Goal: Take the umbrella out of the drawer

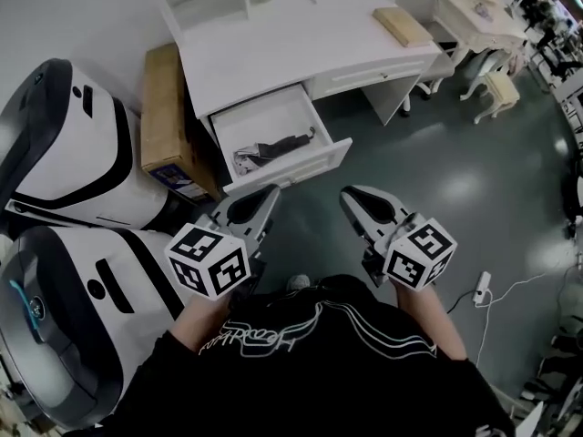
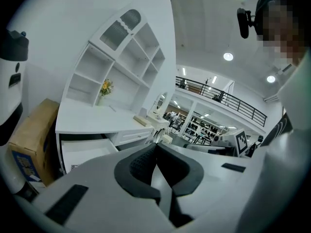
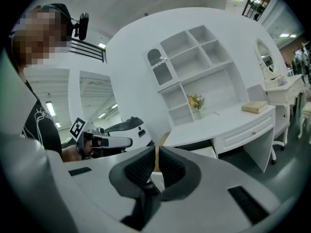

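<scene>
Umbrella, dark, folded, lying in the open drawer of the white desk; seen in the head view only. Left gripper and right gripper, jaws together, empty, short of the drawer; gripper views alone show shelves and flowers.

The head view looks steeply down on the desk and drawer; both gripper views face them nearly level.
</scene>
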Tool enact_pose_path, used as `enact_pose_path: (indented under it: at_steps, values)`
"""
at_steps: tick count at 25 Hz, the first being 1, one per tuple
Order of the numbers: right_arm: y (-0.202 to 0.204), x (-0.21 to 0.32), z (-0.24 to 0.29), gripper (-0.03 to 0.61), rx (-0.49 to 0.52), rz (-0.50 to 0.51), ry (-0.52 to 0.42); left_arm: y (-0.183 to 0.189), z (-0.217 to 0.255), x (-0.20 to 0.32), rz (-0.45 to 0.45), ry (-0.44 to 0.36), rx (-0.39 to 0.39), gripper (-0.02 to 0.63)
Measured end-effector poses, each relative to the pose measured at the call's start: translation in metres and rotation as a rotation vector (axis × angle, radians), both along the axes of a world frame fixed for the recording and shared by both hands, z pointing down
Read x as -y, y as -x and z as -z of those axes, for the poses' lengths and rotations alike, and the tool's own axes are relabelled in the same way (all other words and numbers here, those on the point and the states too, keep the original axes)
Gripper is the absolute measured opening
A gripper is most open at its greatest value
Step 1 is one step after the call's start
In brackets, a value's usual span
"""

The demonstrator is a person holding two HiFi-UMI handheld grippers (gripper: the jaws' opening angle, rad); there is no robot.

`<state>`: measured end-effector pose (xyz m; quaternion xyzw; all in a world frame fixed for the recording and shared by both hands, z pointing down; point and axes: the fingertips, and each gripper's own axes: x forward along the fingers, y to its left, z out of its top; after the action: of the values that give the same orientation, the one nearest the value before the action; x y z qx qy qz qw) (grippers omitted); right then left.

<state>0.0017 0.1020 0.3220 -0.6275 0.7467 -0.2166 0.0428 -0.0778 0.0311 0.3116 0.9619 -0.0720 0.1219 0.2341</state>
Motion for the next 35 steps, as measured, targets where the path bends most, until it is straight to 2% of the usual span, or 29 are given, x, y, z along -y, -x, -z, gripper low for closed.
enact_pose_path:
  at_steps: [8,19,25,29,32,35]
  values:
    - [-0.036,0.079,-0.009,0.052,0.023,0.130,0.003,-0.027,-0.016,0.063,0.104,0.008,0.036,0.020]
    - [-0.103,0.209,-0.024,0.052,0.039,0.390,0.046,-0.095,-0.028,0.174,0.316,0.039,0.060,0.020]
    - [-0.121,0.267,-0.053,0.054,0.019,0.565,0.085,-0.106,-0.052,0.223,0.457,0.070,0.095,0.020]
    - [-0.113,0.286,-0.086,0.057,-0.059,0.718,0.138,-0.098,-0.069,0.241,0.554,0.097,0.132,0.020]
    - [-0.104,0.296,-0.115,0.136,-0.162,0.812,0.189,-0.086,-0.078,0.248,0.618,0.116,0.137,0.020]
    - [-0.090,0.301,-0.144,0.166,-0.205,0.914,0.239,-0.071,-0.089,0.247,0.673,0.143,0.153,0.020]
